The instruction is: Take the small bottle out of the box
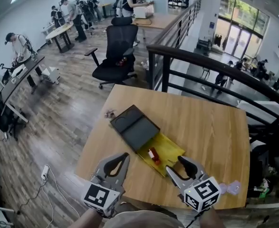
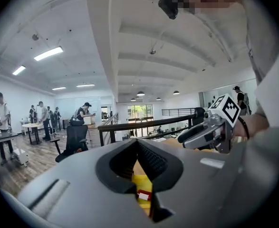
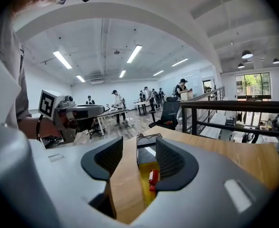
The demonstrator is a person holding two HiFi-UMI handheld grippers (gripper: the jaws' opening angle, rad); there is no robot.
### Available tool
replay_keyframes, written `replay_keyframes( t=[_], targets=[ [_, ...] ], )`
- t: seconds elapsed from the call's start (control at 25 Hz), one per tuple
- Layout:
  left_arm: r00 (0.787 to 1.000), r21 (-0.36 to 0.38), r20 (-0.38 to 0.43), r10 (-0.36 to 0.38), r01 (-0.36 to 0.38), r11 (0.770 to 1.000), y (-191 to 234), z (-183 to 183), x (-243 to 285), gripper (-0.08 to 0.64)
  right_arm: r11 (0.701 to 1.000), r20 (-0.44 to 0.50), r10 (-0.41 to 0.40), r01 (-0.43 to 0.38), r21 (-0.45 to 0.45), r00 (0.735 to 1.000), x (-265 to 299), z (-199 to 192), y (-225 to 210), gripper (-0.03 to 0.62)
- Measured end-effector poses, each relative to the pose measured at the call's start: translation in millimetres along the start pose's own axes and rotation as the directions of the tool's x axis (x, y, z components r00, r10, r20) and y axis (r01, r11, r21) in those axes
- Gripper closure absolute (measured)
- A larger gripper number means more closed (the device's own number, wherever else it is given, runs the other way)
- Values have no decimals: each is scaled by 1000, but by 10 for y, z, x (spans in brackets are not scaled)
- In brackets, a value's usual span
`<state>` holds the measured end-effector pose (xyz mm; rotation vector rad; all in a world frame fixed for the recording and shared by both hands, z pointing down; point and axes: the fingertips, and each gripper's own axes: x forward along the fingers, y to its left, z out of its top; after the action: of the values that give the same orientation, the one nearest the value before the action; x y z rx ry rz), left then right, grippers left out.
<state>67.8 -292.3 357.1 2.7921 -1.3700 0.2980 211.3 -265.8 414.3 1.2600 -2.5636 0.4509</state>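
An open box lies on the wooden table, its dark grey lid folded back and its yellow inside facing me. A small red bottle lies in the yellow part. My left gripper hovers just left of the box with its fingertips touching and nothing held. My right gripper hovers at the box's near corner, open and empty. In the right gripper view the bottle and the lid show between the spread jaws of that gripper. The left gripper looks onto the yellow lining and the bottle.
A black railing runs behind the table, with a drop to a lower floor beyond. A black office chair stands on the wood floor at the back left. A small object lies near the table's left edge. People work at far desks.
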Motion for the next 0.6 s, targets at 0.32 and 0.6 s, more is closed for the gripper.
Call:
replay_keyframes(
  t=[0.32, 0.6],
  targets=[
    [994, -19, -4, 106, -106, 994, -63, -165, -83, 560, 996, -60, 83, -84, -12, 995, 89, -211, -110, 385],
    [991, -46, -10, 131, -131, 990, 24, -297, -135, 560, 995, -104, 95, -94, 11, 990, 268, -311, -99, 385]
  ],
)
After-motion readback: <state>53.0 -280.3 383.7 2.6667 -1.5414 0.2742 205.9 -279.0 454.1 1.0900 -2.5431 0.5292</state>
